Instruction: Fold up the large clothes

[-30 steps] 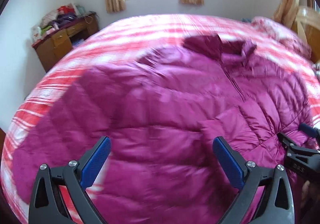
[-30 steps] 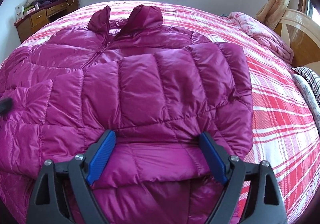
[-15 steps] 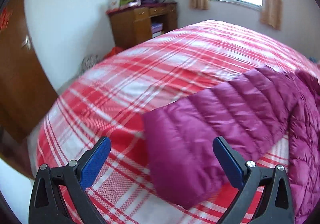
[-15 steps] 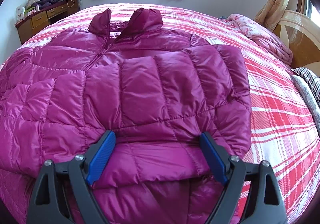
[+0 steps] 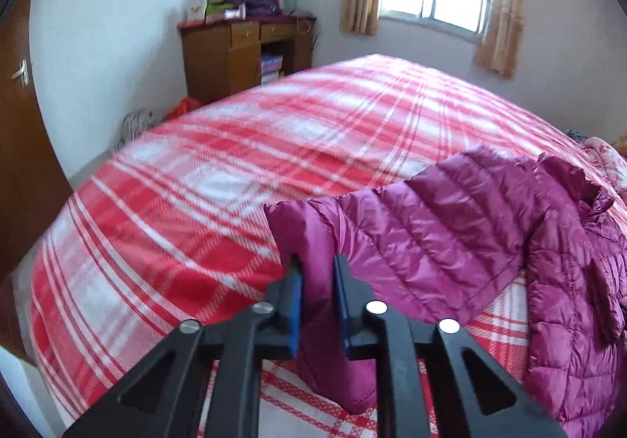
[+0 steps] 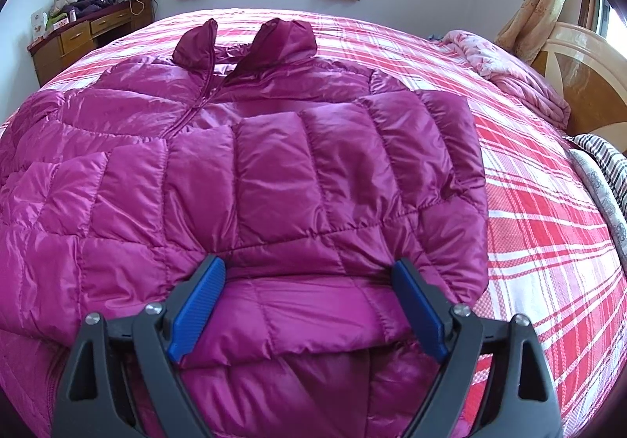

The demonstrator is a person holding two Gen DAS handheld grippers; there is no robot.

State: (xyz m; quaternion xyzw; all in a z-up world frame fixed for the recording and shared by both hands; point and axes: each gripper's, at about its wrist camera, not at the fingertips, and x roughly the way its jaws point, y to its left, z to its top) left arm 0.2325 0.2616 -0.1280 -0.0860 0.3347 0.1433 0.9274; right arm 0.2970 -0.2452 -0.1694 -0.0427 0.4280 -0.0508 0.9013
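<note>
A magenta quilted down jacket lies face up on the red plaid bed, hood toward the window, its right sleeve folded across the front. My right gripper is open and hovers over the folded sleeve's cuff end, holding nothing. In the left wrist view the jacket's other sleeve stretches out over the bed. My left gripper is shut on that sleeve's cuff, which is pinched between the blue pads.
A wooden desk piled with clothes stands by the far wall under the window. A wooden door is at the left. A pink quilt, a striped pillow and the headboard are at the bed's right.
My left gripper swung left from over the jacket body to the outstretched sleeve and closed on its cuff. My right gripper stayed open over the folded sleeve.
</note>
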